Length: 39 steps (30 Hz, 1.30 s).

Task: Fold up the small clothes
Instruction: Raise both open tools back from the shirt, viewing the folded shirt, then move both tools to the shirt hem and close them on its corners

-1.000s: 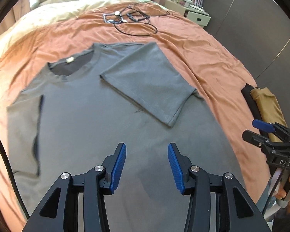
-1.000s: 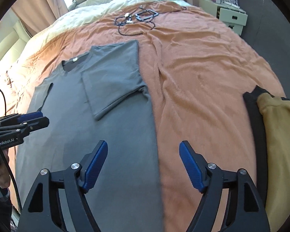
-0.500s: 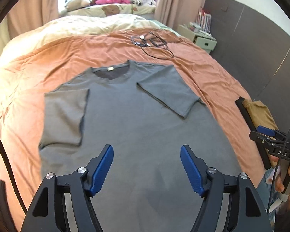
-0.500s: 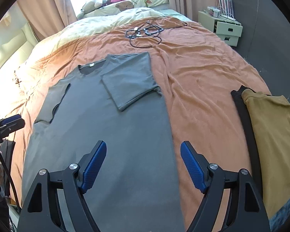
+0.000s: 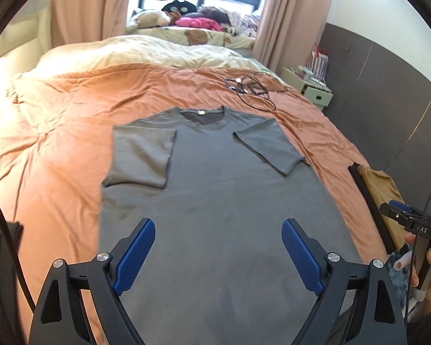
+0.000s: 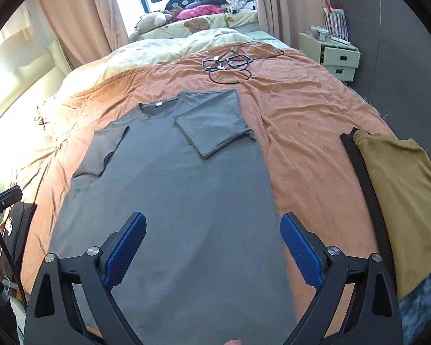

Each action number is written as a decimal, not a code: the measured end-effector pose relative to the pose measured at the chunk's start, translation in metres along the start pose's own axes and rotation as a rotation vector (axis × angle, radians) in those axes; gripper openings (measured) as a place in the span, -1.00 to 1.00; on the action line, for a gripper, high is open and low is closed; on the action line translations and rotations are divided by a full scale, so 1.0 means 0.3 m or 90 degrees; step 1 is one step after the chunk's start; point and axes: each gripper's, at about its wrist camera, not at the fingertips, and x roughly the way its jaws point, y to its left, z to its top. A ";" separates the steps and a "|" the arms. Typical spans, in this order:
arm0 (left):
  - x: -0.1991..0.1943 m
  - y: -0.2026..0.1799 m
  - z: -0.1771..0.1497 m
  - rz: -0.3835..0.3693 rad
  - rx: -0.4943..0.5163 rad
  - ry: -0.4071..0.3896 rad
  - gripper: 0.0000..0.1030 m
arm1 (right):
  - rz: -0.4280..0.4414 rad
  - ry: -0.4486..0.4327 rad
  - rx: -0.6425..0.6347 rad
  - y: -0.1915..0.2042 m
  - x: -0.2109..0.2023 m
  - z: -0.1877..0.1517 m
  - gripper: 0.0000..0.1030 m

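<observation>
Grey t-shirt lies face up and flat on the orange bedspread, collar toward the window, both short sleeves already folded in across the chest; your left gripper hangs above the lower body of the shirt, jaws spread wide and having just been opening, nothing between them; your right gripper sits over the shirt's right side edge, its jaws likewise just been opening, now wide and empty, the right-hand blue pad above bare bedspread; neither set of pads touches cloth. The hem is out of sight below both views, so you cannot tell how straight it lies. Risks from here, as judgement: if you pinch at the hem too deep, you may catch the bedspread with the shirt and drag both; if the two grips land at uneven heights, the fold will skew and the tucked sleeves could slide out of place, the right sleeve especially since it lies angled; a fast lift could flip that sleeve open. A mustard garment on a dark one lies well apart to the right; the cable tangle is far up the bed, no hazard.
</observation>
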 end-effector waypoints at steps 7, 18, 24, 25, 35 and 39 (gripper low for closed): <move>-0.153 0.073 -0.110 -0.016 -0.055 -0.040 0.76 | 0.002 -0.036 -0.007 0.000 -0.120 -0.112 0.83; -0.344 0.145 -0.307 0.021 -0.061 -0.087 0.76 | -0.030 -0.114 -0.066 0.040 -0.280 -0.345 0.83; -0.392 0.183 -0.449 0.069 -0.032 -0.087 0.99 | -0.029 -0.089 -0.045 0.015 -0.314 -0.450 0.83; -0.400 0.193 -0.474 0.075 -0.032 -0.089 0.99 | -0.020 -0.084 -0.041 0.010 -0.320 -0.468 0.85; -0.405 0.318 -0.662 0.083 -0.060 -0.064 0.99 | -0.005 -0.094 -0.023 -0.073 -0.387 -0.554 1.00; -0.402 0.352 -0.740 0.071 -0.084 -0.063 0.99 | 0.000 -0.096 -0.001 -0.126 -0.380 -0.600 1.00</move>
